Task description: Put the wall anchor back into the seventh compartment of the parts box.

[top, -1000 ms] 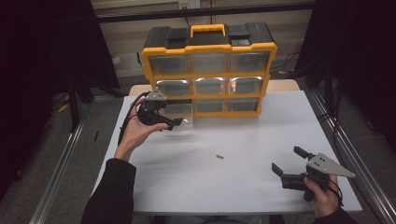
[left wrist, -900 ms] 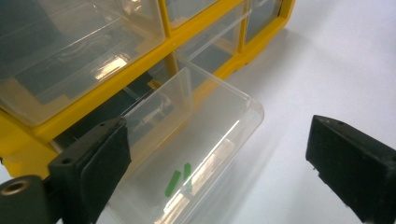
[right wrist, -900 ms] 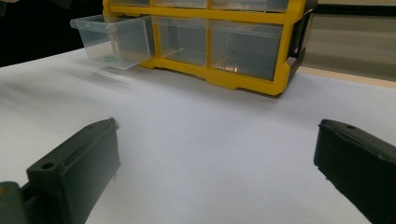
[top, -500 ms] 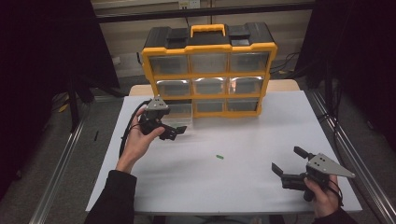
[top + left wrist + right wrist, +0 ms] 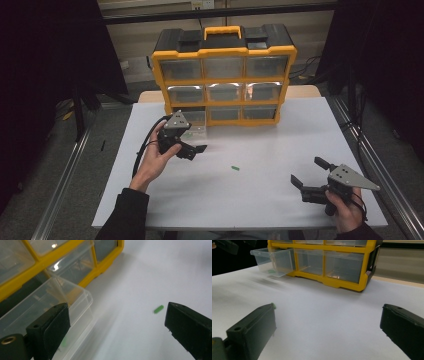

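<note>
A small green piece (image 5: 234,168) lies on the white table (image 5: 270,145), about midway between my two grippers. In the left gripper view that green piece (image 5: 158,309) sits just inside the right jaw. My left gripper (image 5: 196,151) hovers open in front of a clear drawer (image 5: 192,131) pulled out of the yellow organizer (image 5: 225,75); nothing is between its jaws (image 5: 117,312). A green bit (image 5: 271,271) rests inside that drawer (image 5: 272,261). My right gripper (image 5: 306,170) stands open and empty near the front right edge (image 5: 329,312).
The organizer holds several clear drawers, all pushed in except the bottom-left one (image 5: 50,302). It has a black top with a yellow handle (image 5: 223,32). Metal rails (image 5: 370,155) run along both sides of the table.
My left gripper has drawn back from the open drawer, toward the near side and slightly right. The right gripper has stayed where it was.
</note>
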Motion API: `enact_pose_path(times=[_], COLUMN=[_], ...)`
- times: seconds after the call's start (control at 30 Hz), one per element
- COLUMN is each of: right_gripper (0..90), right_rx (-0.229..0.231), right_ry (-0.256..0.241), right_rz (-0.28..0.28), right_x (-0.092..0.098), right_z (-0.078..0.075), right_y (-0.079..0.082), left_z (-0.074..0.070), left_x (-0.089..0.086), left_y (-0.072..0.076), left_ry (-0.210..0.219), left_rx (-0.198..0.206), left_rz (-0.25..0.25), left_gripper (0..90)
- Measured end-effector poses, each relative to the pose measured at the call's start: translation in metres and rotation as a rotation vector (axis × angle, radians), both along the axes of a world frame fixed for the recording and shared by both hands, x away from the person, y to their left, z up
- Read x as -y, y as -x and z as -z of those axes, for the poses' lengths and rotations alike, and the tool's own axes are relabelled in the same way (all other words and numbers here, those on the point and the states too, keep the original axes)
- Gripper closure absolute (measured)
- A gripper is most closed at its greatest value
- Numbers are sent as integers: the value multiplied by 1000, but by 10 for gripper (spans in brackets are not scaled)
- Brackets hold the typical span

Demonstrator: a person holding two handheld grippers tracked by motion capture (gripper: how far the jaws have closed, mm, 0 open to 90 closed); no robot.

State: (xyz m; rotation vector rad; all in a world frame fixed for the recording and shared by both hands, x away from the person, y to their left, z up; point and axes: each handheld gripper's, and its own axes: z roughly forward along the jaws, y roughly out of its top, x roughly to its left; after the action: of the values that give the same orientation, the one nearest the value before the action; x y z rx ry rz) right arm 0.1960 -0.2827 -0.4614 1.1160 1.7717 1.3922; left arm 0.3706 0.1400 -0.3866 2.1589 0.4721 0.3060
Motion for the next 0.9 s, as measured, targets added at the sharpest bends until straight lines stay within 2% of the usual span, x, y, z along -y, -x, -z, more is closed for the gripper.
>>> enact_pose_path(times=[0.17, 0.23, 0.3, 0.37, 0.47, 0.53, 0.57, 0.63, 0.73, 0.83, 0.9], right_gripper=[0, 0, 0, 0, 0, 0, 0, 0, 0, 0, 0], right_rx=[0, 0, -2, -1, -2, -1, -1, -1, 2, 1, 1], right_ry=[0, 0, -1, 0, -1, -1, -1, 0, -1, -1, -2], right_rz=[-1, -4, -4, -4, -3, -4, -4, -5, -4, -3, -3], right_x=[0, 0, 0, 0, 0, 0, 0, 0, 0, 0, 0], right_z=[0, 0, 0, 0, 0, 0, 0, 0, 0, 0, 0], right_y=[0, 0, 0, 0, 0, 0, 0, 0, 0, 0, 0], left_z=[5, 6, 8, 10, 12, 14, 14, 17, 20, 22, 24], left_x=[9, 11, 14, 16, 22, 27, 28, 32, 39, 43, 46], left_y=[4, 4, 5, 6, 8, 11, 11, 11, 12, 13, 13], left_ry=[-35, -34, -48, -40, -42, -65, -80, -71, -76, -82, -68], left_rx=[-2, -2, -12, -16, -10, 13, 4, -24, -33, -21, -25], left_rz=[20, 27, 21, 45, 42, 26, 44, 63, 90, 109, 111], left_gripper=[55, 55, 42, 41, 39, 52, 54, 57, 58, 62, 66])
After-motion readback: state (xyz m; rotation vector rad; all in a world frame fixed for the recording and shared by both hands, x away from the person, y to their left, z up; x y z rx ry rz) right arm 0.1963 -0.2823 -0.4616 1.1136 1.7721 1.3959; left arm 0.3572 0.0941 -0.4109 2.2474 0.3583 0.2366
